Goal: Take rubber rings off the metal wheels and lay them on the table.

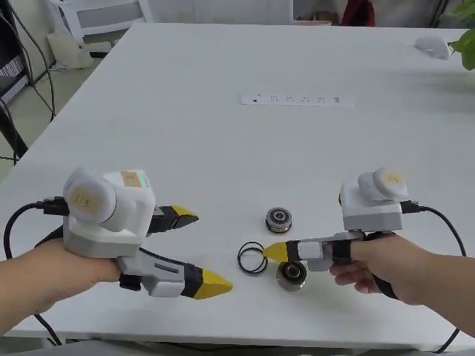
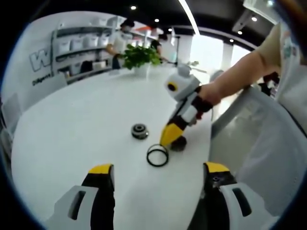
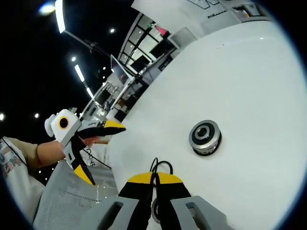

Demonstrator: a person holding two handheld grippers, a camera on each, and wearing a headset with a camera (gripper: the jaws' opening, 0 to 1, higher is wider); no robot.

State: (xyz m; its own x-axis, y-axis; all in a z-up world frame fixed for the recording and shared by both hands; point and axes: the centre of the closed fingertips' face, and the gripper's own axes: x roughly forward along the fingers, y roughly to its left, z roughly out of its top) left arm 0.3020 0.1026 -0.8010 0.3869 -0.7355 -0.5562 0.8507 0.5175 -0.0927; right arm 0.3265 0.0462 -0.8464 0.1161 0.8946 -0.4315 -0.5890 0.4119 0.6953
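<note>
Rubber ring (image 1: 252, 259) at R gripper (image 1: 273, 252) jaws

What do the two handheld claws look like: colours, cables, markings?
Both match: the left claw and right claw have pale grey bodies, black jaws with yellow tips, and a black cable trailing from the rear. No markings I can read. Forearms are bare; a pale short-sleeved top shows in the left gripper view.

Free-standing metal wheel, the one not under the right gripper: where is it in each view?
Head view: metal wheel below centre, just beyond the tip of the right gripper.
Left gripper view: wheel near centre, left of that tip.
Right gripper view: wheel right of centre, above the jaws.
Shared landmark: the loose black rubber rings.
</note>
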